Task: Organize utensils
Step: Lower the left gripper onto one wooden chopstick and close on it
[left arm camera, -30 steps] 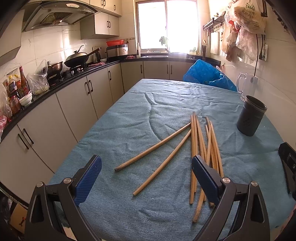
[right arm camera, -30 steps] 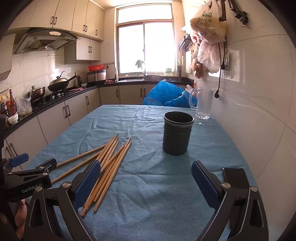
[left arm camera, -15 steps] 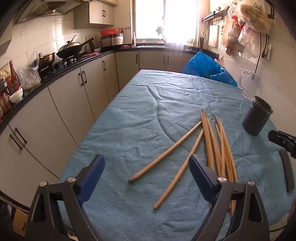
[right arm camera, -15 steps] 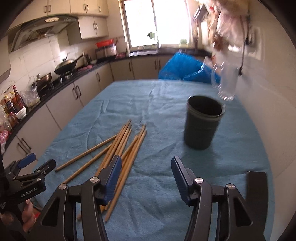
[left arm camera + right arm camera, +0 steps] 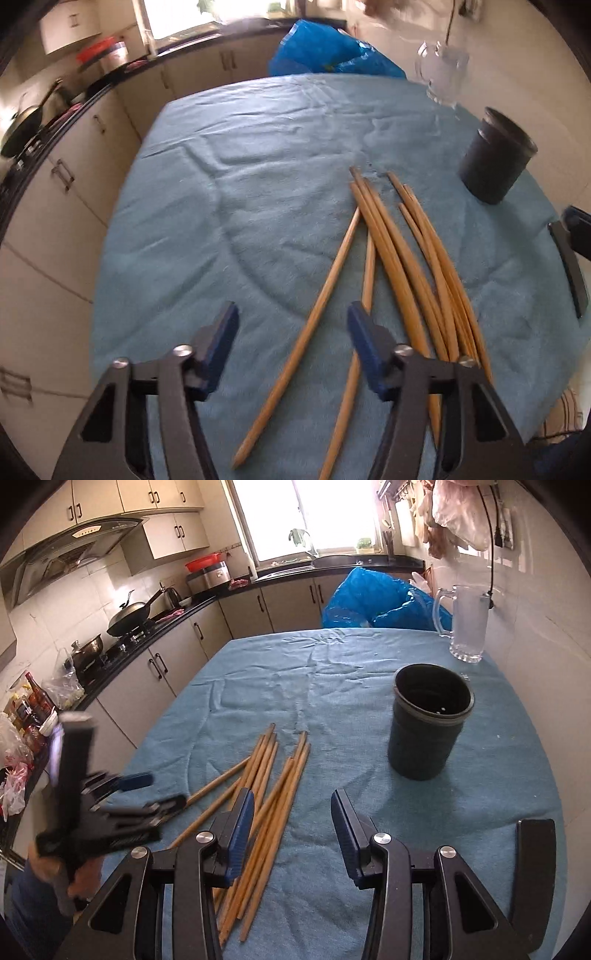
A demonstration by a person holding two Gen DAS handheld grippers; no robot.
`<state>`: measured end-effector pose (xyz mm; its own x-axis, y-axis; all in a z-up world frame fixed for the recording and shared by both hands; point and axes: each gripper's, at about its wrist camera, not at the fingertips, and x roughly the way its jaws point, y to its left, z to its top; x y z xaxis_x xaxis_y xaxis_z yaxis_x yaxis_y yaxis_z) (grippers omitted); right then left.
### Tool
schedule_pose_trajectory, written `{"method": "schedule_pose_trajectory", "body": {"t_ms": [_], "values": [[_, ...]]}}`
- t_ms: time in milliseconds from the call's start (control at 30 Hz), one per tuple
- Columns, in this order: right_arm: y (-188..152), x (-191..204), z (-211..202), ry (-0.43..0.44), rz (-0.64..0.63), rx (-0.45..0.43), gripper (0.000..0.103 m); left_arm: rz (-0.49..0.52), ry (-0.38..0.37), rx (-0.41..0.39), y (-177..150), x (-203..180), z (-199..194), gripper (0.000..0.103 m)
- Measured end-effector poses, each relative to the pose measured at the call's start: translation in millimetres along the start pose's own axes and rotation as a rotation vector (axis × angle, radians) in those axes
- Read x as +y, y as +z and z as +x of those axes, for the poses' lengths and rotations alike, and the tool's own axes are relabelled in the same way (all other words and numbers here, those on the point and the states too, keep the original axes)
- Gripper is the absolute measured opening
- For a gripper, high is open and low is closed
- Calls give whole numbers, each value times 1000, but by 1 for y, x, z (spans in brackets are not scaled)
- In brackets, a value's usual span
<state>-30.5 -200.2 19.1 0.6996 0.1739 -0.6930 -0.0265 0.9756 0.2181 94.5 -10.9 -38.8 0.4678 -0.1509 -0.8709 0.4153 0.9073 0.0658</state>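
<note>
Left gripper (image 5: 291,328) is closing, jaws half-wide over one stray chopstick (image 5: 306,332) (pads not touching it). Chopsticks pile (image 5: 269,794) is lying loose on the blue tablecloth (image 5: 332,672). Right gripper (image 5: 291,823) is hovering half-open, gripping nothing. Dark holder cup (image 5: 428,723) is standing upright, well right of the pile.

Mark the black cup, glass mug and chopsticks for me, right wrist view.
black cup (image 5: 424,746), right wrist view, front of its side wall
glass mug (image 5: 468,626), right wrist view, middle of its body
chopsticks (image 5: 275,794), right wrist view, middle of the bundle
</note>
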Motion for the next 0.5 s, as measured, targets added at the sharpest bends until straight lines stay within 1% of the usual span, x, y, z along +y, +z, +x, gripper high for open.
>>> {"method": "schedule_pose_trajectory", "body": {"t_ms": [33, 100, 133, 200, 233, 267, 333, 367, 433, 500], "values": [[-1, -1, -1, -4, -3, 0, 47, 14, 11, 20, 6, -4, 9, 53], [-2, -7, -3, -17, -4, -2, 47, 44, -24, 41, 12, -7, 17, 53], [-2, -7, -3, -17, -4, -2, 47, 53, -27, 46, 12, -9, 19, 53], [-2, -12, -3, -23, -5, -1, 47, 80, -12, 48, 15, -16, 25, 52], [-1, -12, -2, -23, -9, 0, 47, 93, -3, 57, 16, -20, 29, 45], [-1, -12, -2, -23, -9, 0, 47, 92, 8, 62, 17, -21, 33, 44], [-1, -12, 1, -19, -11, 8, 47, 71, 11, 58, 24, -19, 36, 38], [1, -12, 3, -15, -9, 10, 47, 58, 20, 57, 27, -17, 38, 37], [3, -11, 9, -9, -8, 25, 47, -8, 43, 59, 32, -5, 42, 36], [12, -9, 22, 14, 10, 60, 47, -65, 32, 65, 32, 6, 41, 34]]}}
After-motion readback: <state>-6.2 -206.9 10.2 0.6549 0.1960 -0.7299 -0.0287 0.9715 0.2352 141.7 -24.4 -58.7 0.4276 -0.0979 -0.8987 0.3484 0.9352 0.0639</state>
